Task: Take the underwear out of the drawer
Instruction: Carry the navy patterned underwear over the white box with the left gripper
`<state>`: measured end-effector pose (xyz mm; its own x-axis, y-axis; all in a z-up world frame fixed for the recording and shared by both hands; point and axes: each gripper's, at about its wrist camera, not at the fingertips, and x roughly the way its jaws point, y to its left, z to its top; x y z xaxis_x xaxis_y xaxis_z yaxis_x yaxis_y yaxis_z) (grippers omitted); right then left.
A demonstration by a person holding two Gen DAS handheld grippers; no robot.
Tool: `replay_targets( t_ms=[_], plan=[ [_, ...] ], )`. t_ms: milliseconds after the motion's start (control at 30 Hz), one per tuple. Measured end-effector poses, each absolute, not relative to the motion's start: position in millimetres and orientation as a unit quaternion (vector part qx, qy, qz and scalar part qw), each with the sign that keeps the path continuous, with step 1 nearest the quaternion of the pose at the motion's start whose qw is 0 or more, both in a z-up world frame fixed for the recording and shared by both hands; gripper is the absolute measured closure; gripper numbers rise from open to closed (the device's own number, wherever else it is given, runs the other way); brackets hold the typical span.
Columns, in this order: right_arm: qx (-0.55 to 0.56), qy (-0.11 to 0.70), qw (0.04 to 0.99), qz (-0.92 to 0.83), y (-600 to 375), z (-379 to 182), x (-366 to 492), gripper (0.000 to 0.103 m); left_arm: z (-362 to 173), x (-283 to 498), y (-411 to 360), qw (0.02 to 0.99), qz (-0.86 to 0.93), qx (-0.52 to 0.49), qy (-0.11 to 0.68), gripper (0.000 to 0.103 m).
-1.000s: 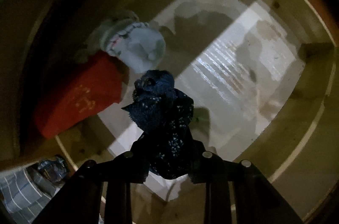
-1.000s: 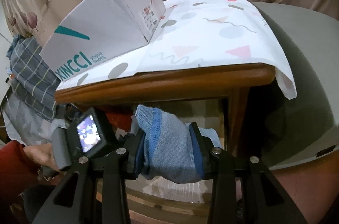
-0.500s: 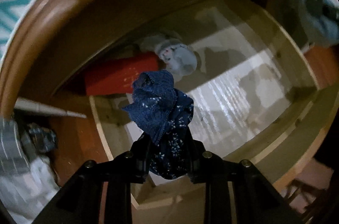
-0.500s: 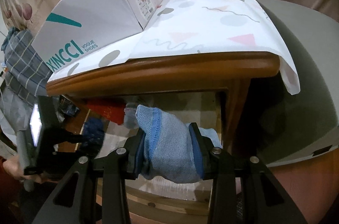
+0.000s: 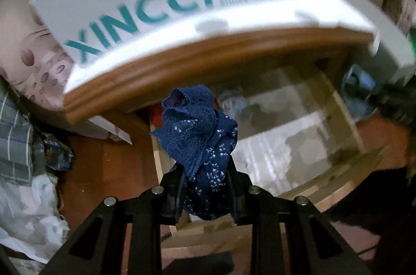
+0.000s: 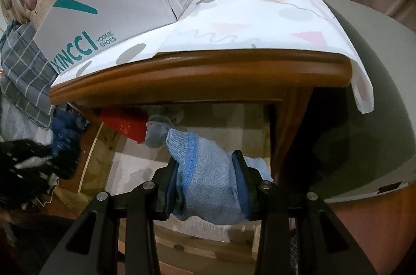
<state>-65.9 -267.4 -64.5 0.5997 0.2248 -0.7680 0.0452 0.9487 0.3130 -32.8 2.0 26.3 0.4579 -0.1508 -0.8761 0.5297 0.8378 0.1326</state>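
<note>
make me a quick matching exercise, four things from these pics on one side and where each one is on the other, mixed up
Things:
1. navy lace underwear
2. light blue knit garment
3. red item
4. shoe box

Places:
A. on the cloth-covered tabletop
B. in the left gripper
C. inside the open drawer
D. in the right gripper

Pairs: 1-B, 2-D, 3-C, 4-A

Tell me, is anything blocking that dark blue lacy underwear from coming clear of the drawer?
Nothing visible. The left gripper grips the navy underwear, raised above the open drawer, in front of the tabletop's wooden edge. Open space surrounds it.
</note>
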Motion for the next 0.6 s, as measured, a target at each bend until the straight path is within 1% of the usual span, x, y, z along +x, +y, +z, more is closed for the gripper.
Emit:
replay_targets(
  t_ms=[133, 333, 400, 600],
  plan=[
    [0.150, 0.448, 0.880, 0.051, -266.5, -66.1, -65.8, 0.067, 69.5, -36.9, 15.5, 0.842, -0.221, 0.167, 0.463, 0.076],
    [0.148, 0.450, 0.879, 0.052, -264.6, -67.1, -65.3, 0.067, 146.9, -37.7, 31.0, 0.873, -0.224, 0.151, 0.407, 0.076],
    [0.148, 0.453, 0.877, 0.053, -263.8, -68.1, -64.9, 0.067, 177.5, -32.7, 35.1, 0.884, -0.224, 0.141, 0.385, 0.076],
    [0.148, 0.452, 0.878, 0.056, -262.7, -67.1, -64.6, 0.067, 242.7, -7.9, 32.1, 0.905, -0.218, 0.138, 0.338, 0.076]
  ],
)
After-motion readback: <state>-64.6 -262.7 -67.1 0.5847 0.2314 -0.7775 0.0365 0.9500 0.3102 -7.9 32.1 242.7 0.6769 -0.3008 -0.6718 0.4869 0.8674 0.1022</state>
